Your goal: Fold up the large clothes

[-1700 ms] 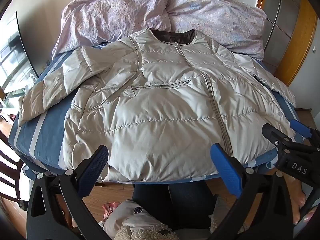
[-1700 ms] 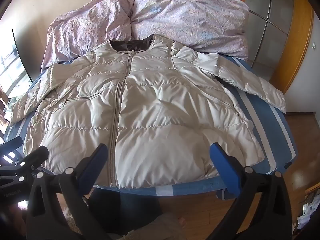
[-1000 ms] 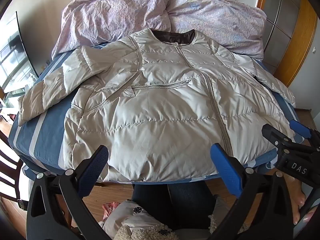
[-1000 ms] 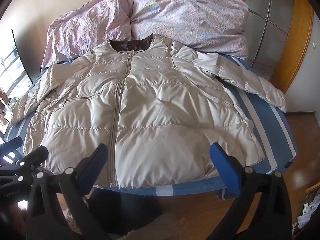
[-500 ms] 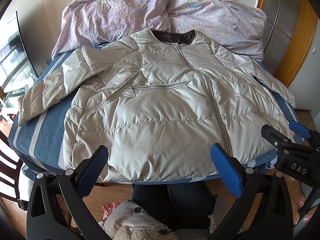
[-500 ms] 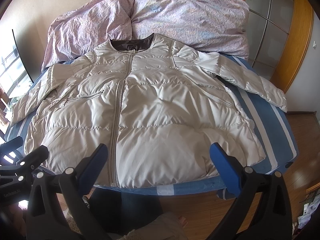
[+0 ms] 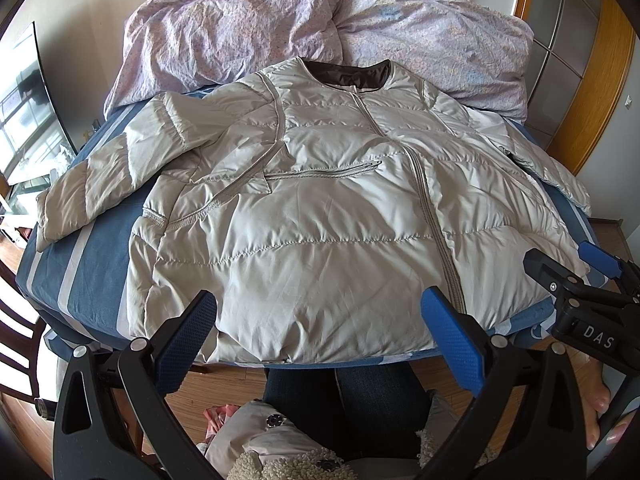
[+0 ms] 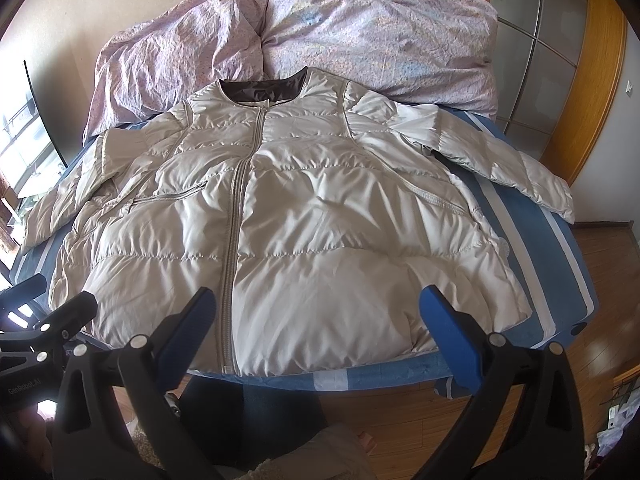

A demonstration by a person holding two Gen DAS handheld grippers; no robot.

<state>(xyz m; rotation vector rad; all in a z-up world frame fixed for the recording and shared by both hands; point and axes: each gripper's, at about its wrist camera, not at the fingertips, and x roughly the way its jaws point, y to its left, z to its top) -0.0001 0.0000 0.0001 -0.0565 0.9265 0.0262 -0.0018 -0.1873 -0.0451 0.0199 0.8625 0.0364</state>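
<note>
A large beige quilted down jacket (image 7: 320,216) lies front up and zipped on the bed, collar at the far side, both sleeves spread out; it also shows in the right wrist view (image 8: 304,216). My left gripper (image 7: 318,320) is open and empty, held just before the jacket's near hem. My right gripper (image 8: 316,316) is open and empty, also at the near hem. The right gripper's black frame shows at the right edge of the left wrist view (image 7: 580,292).
The bed has a blue and white striped sheet (image 7: 88,264). A lilac duvet (image 8: 320,24) is bunched at the head. Wooden floor (image 8: 600,280) lies to the right, a wooden door frame (image 7: 592,80) beyond. A dark chair (image 7: 20,344) stands at the left.
Both grippers have stayed open and almost still; the views have shifted only very slightly. The jacket has not moved.
</note>
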